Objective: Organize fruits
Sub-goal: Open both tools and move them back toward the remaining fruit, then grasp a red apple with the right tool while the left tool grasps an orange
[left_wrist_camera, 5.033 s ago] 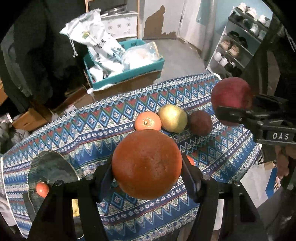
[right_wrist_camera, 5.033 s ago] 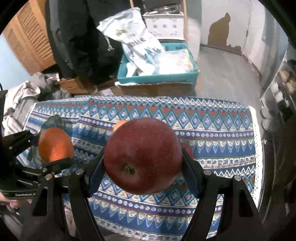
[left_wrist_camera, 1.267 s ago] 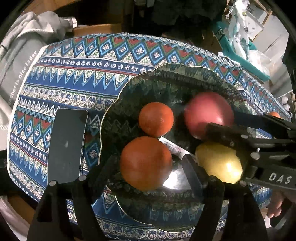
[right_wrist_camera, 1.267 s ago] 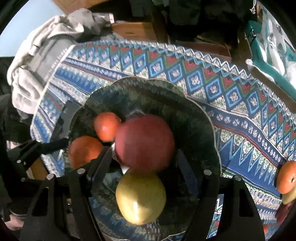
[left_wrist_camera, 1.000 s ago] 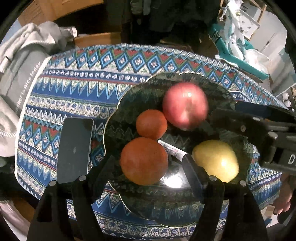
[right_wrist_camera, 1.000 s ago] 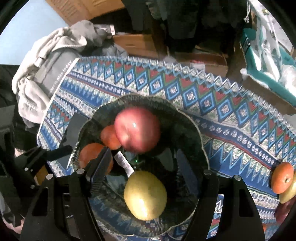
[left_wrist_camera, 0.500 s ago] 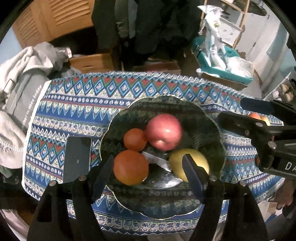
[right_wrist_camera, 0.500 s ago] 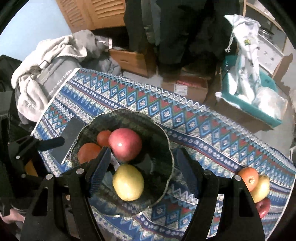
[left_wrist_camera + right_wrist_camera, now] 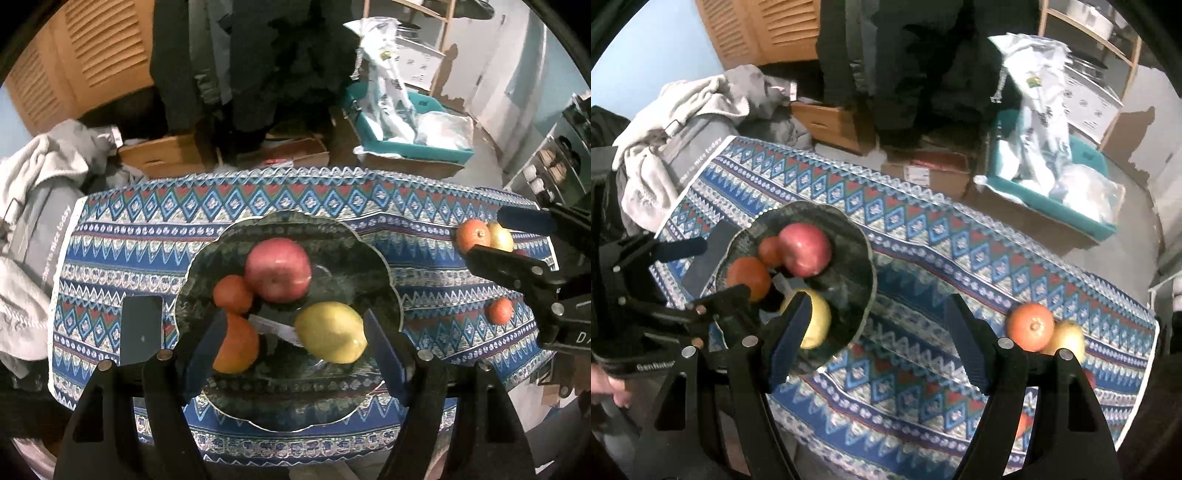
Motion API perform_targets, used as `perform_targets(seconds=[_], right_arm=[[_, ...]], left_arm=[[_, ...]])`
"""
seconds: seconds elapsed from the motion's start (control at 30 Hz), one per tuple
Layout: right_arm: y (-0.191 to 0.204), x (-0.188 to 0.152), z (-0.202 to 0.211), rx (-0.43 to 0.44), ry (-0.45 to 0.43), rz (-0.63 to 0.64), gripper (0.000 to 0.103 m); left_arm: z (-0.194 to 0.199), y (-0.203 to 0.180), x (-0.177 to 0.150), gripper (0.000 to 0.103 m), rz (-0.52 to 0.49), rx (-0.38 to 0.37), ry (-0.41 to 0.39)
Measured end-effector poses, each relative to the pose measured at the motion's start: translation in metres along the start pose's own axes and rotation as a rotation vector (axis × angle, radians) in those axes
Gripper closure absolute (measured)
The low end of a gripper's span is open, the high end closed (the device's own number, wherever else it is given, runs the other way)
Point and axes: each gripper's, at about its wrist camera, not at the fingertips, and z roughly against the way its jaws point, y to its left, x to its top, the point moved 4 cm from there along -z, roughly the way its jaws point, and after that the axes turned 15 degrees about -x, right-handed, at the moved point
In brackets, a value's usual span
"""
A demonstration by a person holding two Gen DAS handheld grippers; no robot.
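Note:
A dark green scalloped bowl [image 9: 343,243] [image 9: 849,266] on the patterned tablecloth holds a red apple [image 9: 277,269] [image 9: 805,249], a small orange [image 9: 232,293], a bigger orange [image 9: 236,343] [image 9: 748,277] and a yellow fruit [image 9: 330,332] [image 9: 818,321]. My left gripper [image 9: 293,358] [image 9: 718,269] hangs open and empty above the bowl. My right gripper [image 9: 875,339] [image 9: 491,236] is open and empty over the cloth, right of the bowl. At the table's right end lie an orange [image 9: 1030,326] [image 9: 472,234], a yellow fruit [image 9: 1067,338] [image 9: 500,236] and a small orange [image 9: 498,310].
A black phone [image 9: 142,328] lies flat just left of the bowl. Grey clothes [image 9: 33,206] are heaped at the table's left end. Cardboard boxes [image 9: 162,158] and a teal crate with bags [image 9: 406,144] stand on the floor behind. A hand [image 9: 605,387] holds the left gripper.
The big orange and the red apple, held earlier, now lie in the bowl. Both grippers have risen away from it, and the right one has shifted right.

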Motion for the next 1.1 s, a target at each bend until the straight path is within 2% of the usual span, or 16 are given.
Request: perform_targets(seconds=[0.53, 1.1], right_arm=[[-0.071, -0.046, 0.016, -0.025, 0.014, -0.082, 0.028], [-0.149, -0.093, 0.019, -0.094, 0.029, -0.165, 0.025]], left_arm=[[-0.006, -0.076, 0.002, 0.025, -0.144, -0.046, 0.03], [-0.028, -0.143, 0.005, 0.025, -0.246, -0.065, 0.073]])
